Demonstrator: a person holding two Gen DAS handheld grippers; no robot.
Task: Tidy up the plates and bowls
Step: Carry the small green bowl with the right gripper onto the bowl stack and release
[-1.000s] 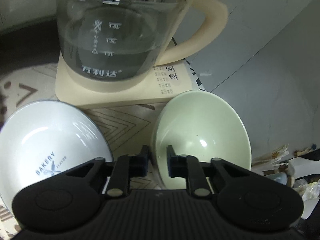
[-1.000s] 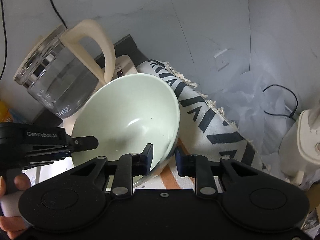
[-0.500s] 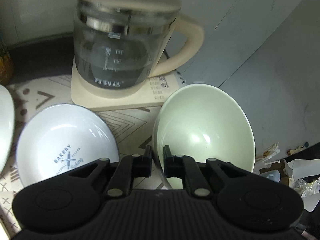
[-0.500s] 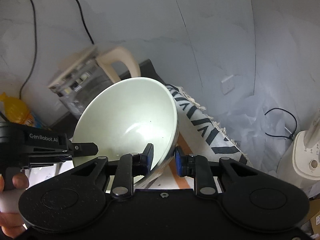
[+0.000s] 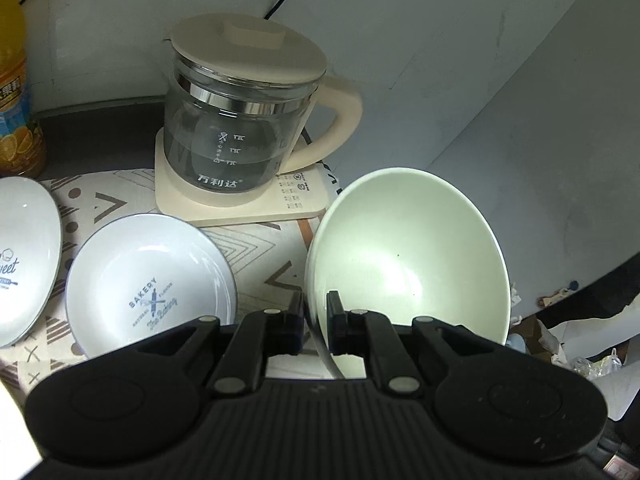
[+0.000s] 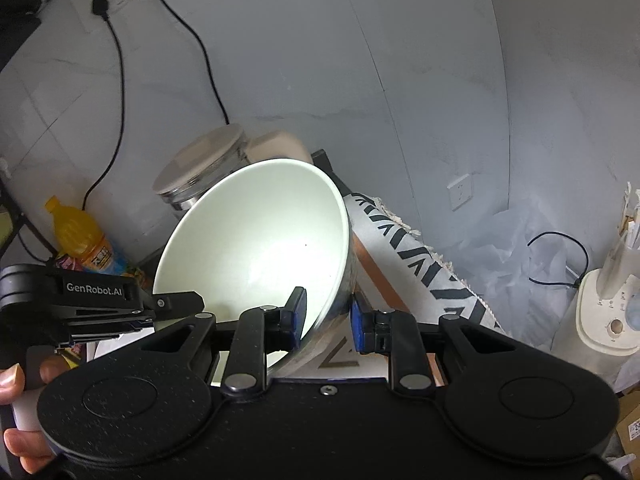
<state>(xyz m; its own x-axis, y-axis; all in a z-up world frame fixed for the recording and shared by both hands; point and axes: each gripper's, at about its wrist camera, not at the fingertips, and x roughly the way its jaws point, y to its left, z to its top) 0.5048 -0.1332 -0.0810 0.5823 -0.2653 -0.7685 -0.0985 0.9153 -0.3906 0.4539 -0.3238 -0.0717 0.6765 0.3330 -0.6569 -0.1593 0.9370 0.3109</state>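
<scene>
Pinching green bowl (image 5: pixel 408 256) rim: left hand-held gripper (image 5: pixel 314 320), right hand-held gripper (image 6: pixel 328 314), both angled downward.

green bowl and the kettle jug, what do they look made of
Pale green round bowl: probably glazed ceramic, though melamine can't be ruled out; its smooth inside shows a soft bright sheen, and the outer wall looks darker and reflective in the right wrist view. Clear kettle jug: glass body, see-through with printed level marks, a shiny metal band below a matte cream lid, and a cream handle that looks like plastic.
</scene>
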